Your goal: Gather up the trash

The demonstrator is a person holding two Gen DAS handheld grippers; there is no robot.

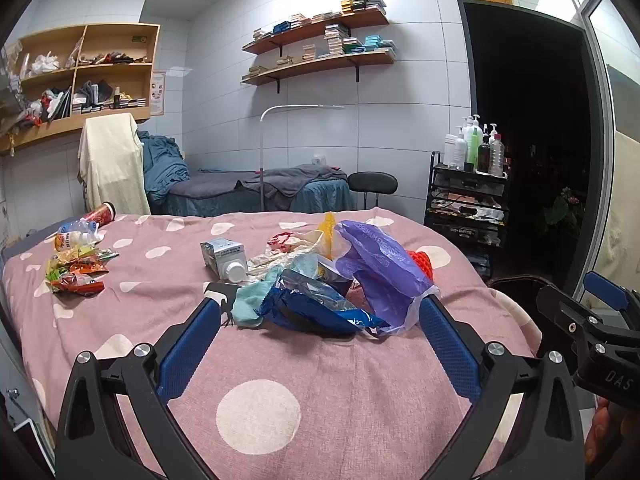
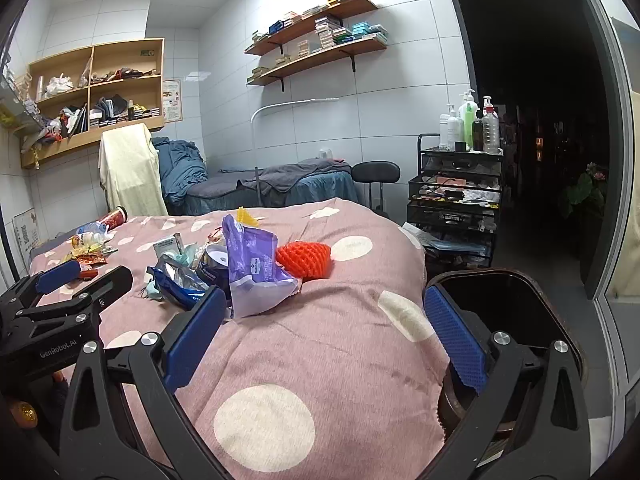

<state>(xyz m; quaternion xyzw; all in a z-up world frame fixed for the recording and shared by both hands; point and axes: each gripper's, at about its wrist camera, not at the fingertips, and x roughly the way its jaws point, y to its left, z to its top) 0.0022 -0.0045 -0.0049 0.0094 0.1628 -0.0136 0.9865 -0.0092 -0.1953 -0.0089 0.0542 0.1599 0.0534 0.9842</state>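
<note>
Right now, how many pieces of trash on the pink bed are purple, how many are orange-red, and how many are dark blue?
Purple: 1, the crinkly purple plastic bag
Orange-red: 1, the orange-red foam net sleeve
Dark blue: 1, the shiny dark blue foil wrapper
Total: 3, all lying in the pile on the pink spotted bedspread.

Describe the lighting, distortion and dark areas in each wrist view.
Left wrist view: strong fisheye bending of the wall tiles and black vignette corners; even indoor light, the trash pile sharp; the doorway is nearly black. Right wrist view: same curvature; the bin interior is dark, the doorway shows only faint shapes; mild glare on the wall tiles.
</note>
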